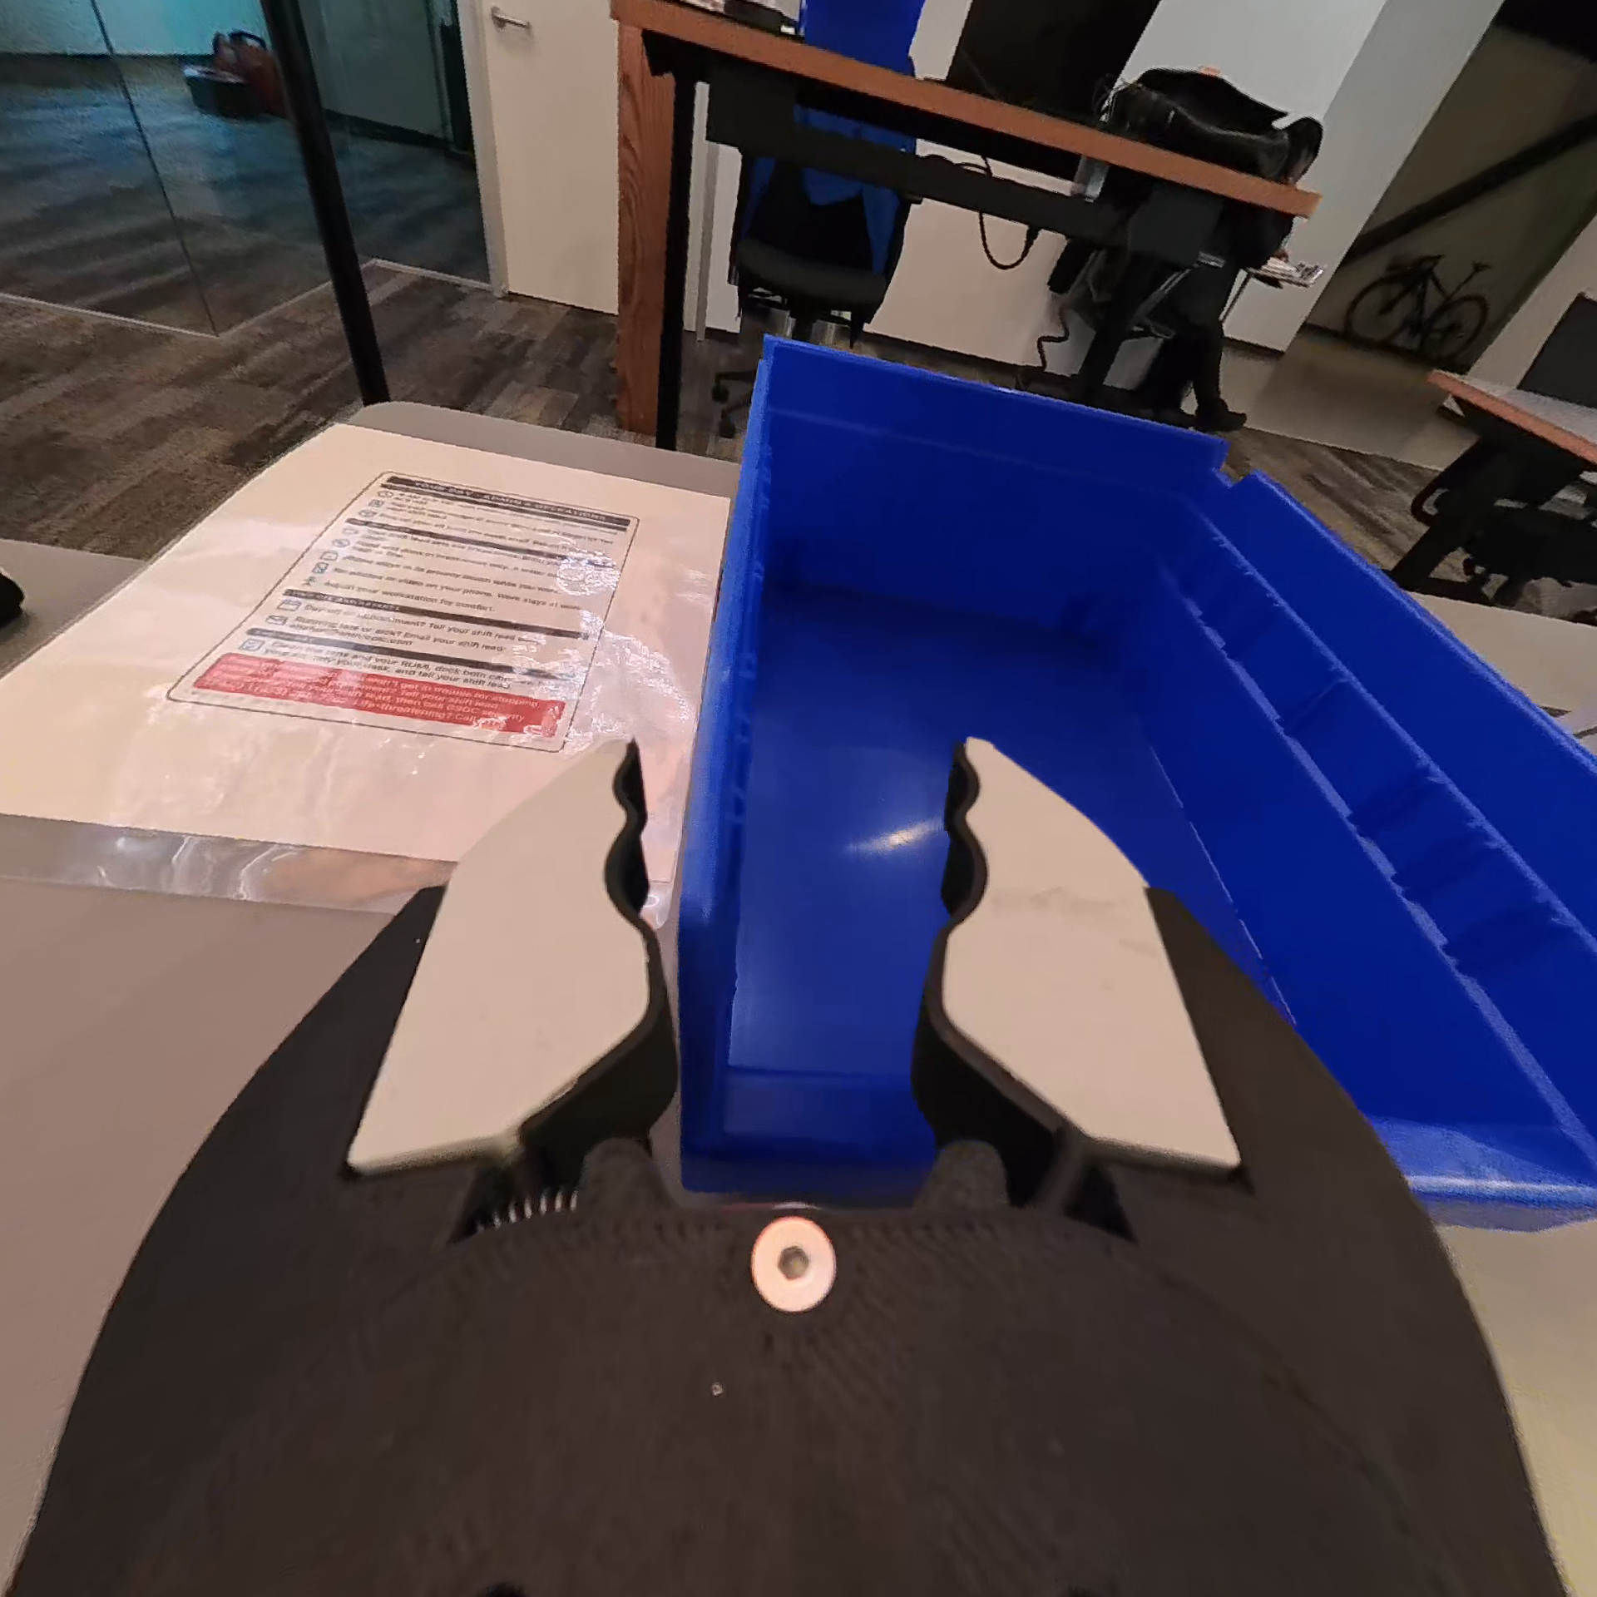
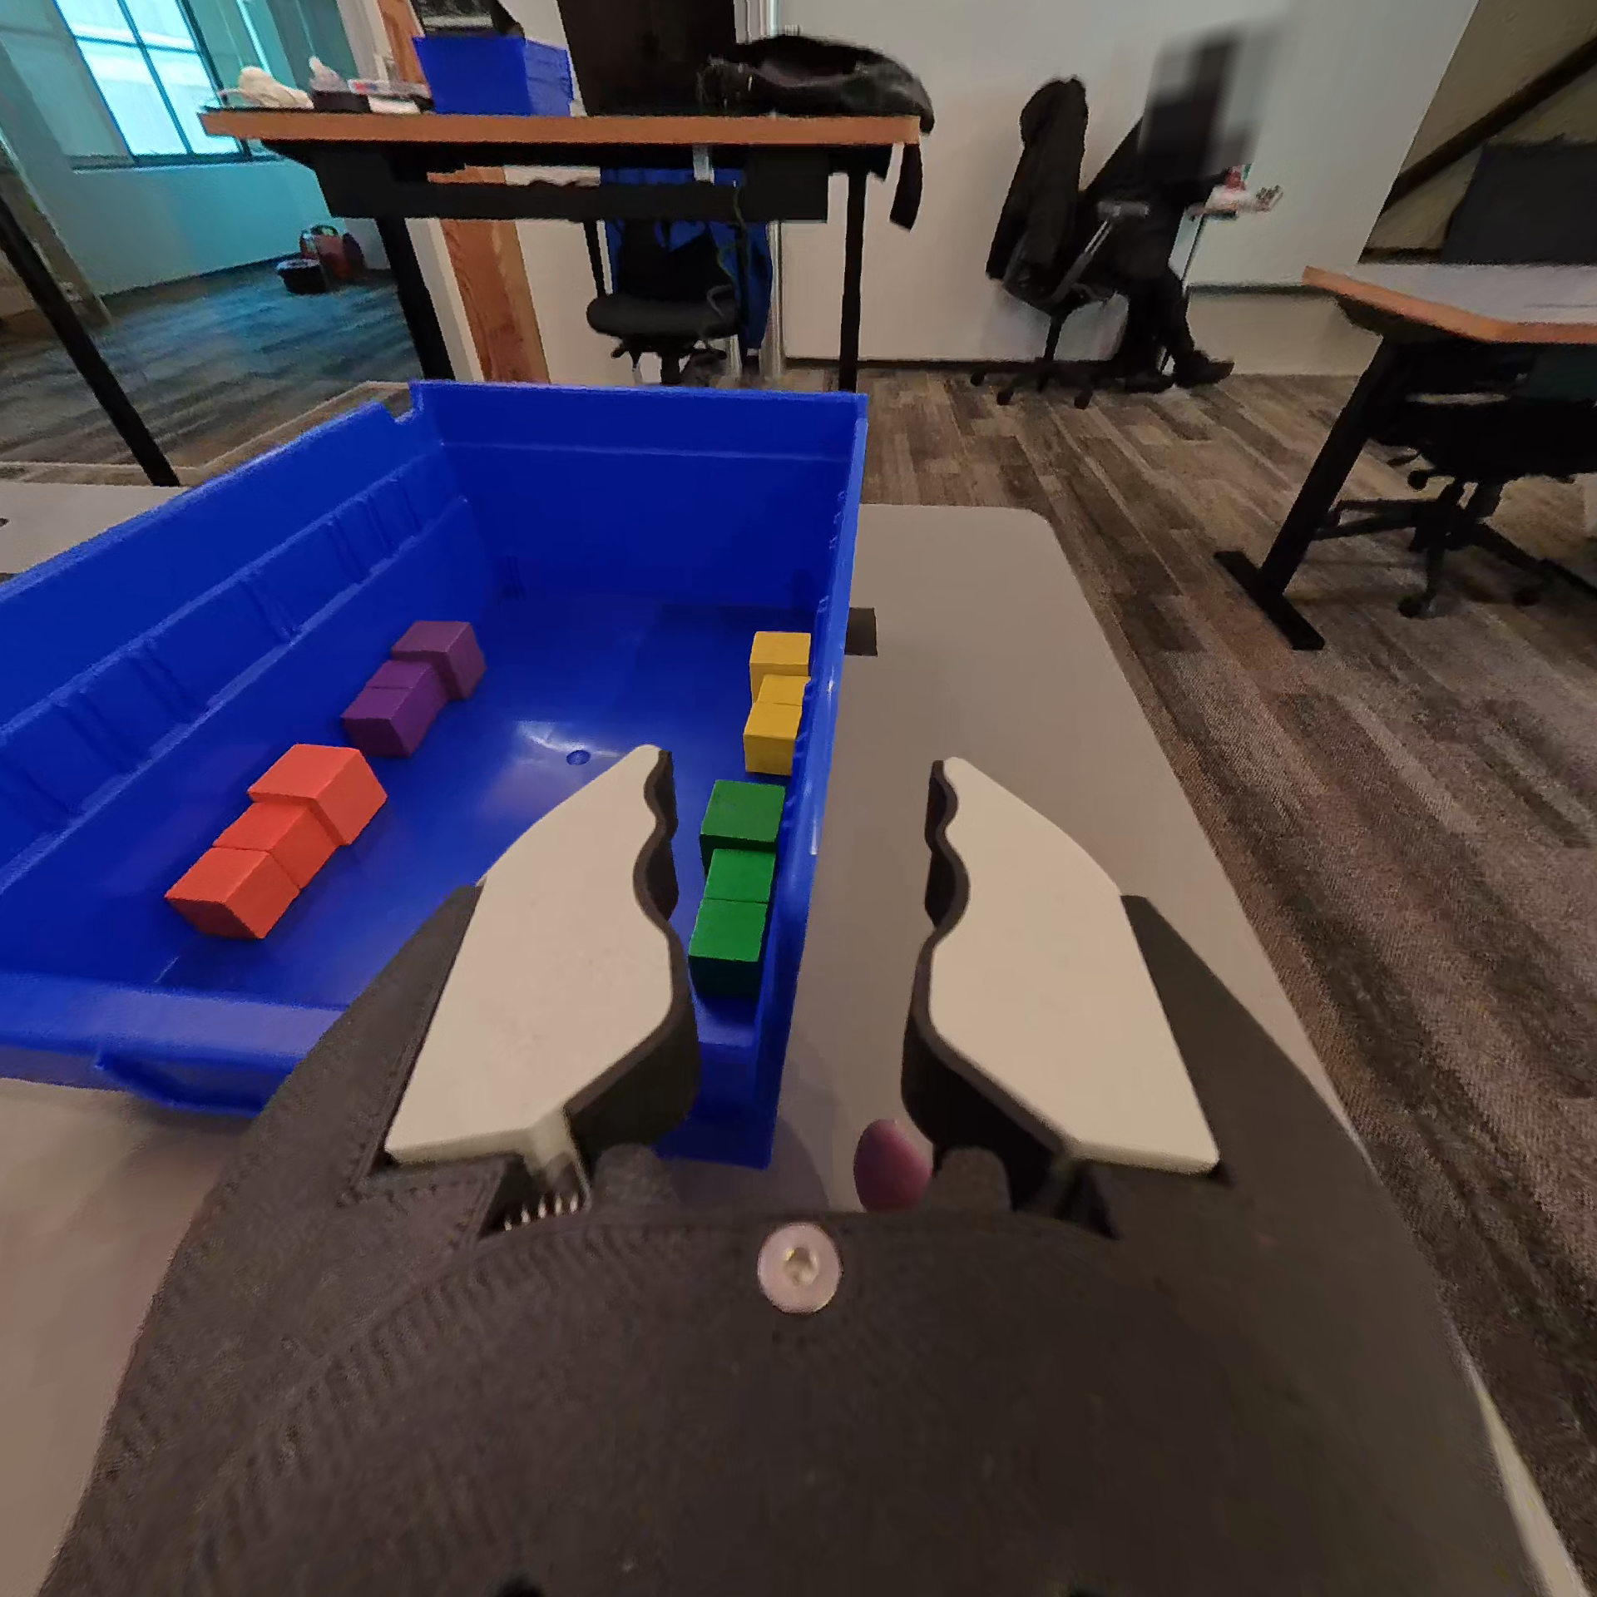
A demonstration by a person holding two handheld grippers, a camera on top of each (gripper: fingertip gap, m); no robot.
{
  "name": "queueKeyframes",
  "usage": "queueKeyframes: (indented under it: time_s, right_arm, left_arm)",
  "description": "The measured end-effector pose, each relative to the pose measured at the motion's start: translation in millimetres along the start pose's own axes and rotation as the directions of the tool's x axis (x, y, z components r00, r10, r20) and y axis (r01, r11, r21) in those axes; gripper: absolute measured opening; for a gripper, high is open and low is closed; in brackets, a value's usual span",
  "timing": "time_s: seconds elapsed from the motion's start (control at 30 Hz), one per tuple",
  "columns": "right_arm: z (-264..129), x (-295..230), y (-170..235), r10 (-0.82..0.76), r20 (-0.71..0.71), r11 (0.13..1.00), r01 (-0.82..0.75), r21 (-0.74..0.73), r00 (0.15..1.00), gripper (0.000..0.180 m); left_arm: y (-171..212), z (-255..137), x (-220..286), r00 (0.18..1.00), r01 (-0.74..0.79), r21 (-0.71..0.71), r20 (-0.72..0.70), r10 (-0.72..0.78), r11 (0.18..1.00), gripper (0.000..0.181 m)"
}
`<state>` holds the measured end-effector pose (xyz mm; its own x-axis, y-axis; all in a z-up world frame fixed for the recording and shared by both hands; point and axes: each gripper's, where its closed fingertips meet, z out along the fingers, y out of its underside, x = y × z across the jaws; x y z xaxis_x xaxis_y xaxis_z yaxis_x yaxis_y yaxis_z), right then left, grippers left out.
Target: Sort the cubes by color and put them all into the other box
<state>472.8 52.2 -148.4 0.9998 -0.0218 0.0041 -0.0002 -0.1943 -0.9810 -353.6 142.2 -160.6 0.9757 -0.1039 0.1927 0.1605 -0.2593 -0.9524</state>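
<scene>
Right wrist view alone shows sorted cubes in box — both grippers' jaws apart, empty.

**Sorted cubes sitting in one blue box, the other box lying empty**

The box with the cubes is resting near the table's right edge. Three red cubes are lying in a touching diagonal row along its left wall, near the front. Three purple cubes are continuing that line farther back. Three green cubes are lining the right wall at the front, and yellow cubes are sitting behind them against the same wall. The empty blue box is standing just beside it, holding nothing.
</scene>
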Motion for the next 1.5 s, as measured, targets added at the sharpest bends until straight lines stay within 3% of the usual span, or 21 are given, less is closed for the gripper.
queueKeyframes:
  time_s: [0.13, 0.3, 0.57, 1.5]
  right_arm:
    - [2.8, -1.2, 1.5, 0.031, 0.004, 0.999, -0.031, -0.011, 1.0, 0.049]
    - [4.4, -7.7, 1.7, 0.049, 0.03, 0.999, -0.049, -0.018, 0.998, 0.022]
    - [2.2, -1.0, 2.1, 0.082, 0.042, 0.997, -0.082, -0.013, 0.996, 0.006]
    - [0.6, 1.2, 2.6, 0.046, 0.022, 0.999, -0.045, -0.027, 0.999, 0.003]
  left_arm:
    - [1.7, 3.0, -1.8, 1.0, 0.007, -0.017, 0.011, -0.007, 1.0, 0.051]
    - [1.6, 2.8, -3.4, 0.997, 0.066, -0.013, -0.031, -0.066, 0.998, 0.022]
    - [1.3, 1.5, -5.8, 0.992, 0.112, -0.007, -0.053, -0.112, 0.994, 0.006]
    - [2.0, -3.5, -2.4, 0.99, 0.119, -0.004, -0.075, -0.118, 0.993, 0.004]
